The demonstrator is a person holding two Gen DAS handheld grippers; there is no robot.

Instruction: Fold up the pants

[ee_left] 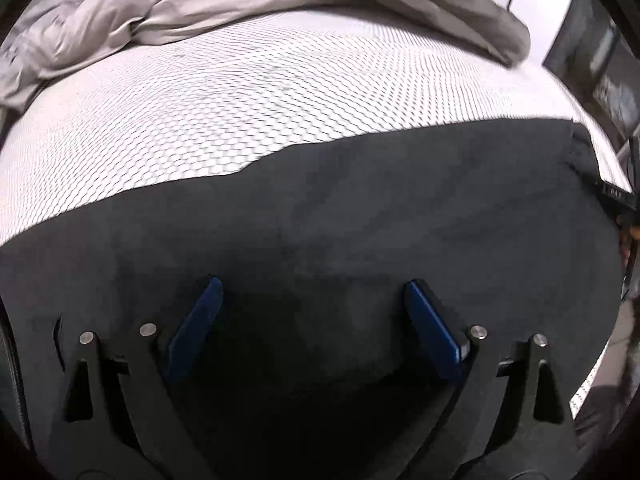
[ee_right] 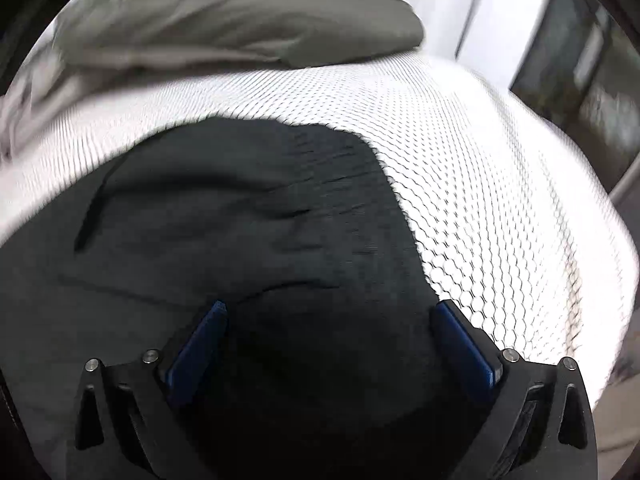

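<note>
Dark charcoal pants (ee_left: 360, 220) lie flat on a white mattress with a honeycomb pattern (ee_left: 240, 100). In the left wrist view they fill the lower half, with a waistband label at the far right. My left gripper (ee_left: 314, 284) is open just above the cloth, its blue pads (ee_left: 196, 328) spread wide and empty. In the right wrist view the pants (ee_right: 220, 220) show a pocket slit and a gathered waistband, ending at a curved edge on the mattress (ee_right: 500, 200). My right gripper (ee_right: 328, 306) is open over the pants near that edge, holding nothing.
A crumpled grey duvet (ee_left: 240, 0) lies along the far side of the mattress and also shows in the right wrist view (ee_right: 240, 24). Dark furniture (ee_left: 592, 60) stands beyond the mattress at the right, next to a white wall.
</note>
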